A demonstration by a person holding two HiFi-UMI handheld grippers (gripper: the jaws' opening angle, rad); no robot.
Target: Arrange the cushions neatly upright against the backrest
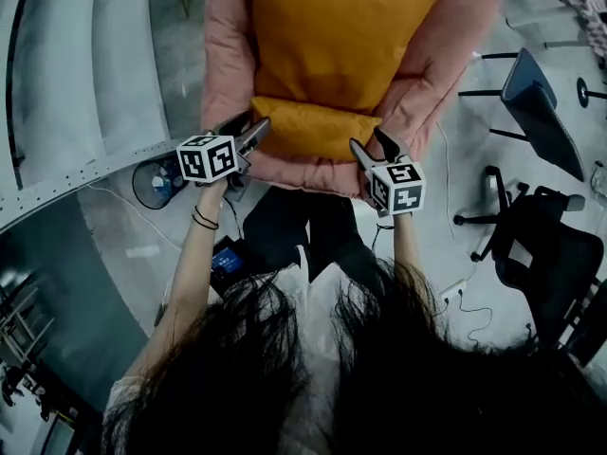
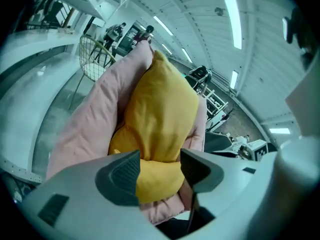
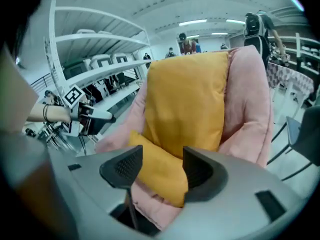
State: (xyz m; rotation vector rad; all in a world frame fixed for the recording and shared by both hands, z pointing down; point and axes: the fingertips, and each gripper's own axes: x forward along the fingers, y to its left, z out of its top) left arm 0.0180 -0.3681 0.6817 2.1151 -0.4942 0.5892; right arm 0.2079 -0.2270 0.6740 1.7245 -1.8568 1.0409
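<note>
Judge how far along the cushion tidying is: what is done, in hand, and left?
Done: the large yellow cushion stands upright against the backrest of the pink chair. In hand: nothing; the left gripper and right gripper are both open and empty, near the seat's front. Left: the small yellow cushion seems to lie slumped on the seat, so it probably needs standing up.

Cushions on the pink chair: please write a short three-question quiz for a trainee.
1. True or false: the big yellow cushion stands upright against the backrest of the pink chair.
2. How many yellow cushions are on the chair? A one, B two, C three.
3. Fill in: the left tongs and the right tongs are both ____.
Key: 1 true; 2 B, counting the small cushion; 3 open.
</note>
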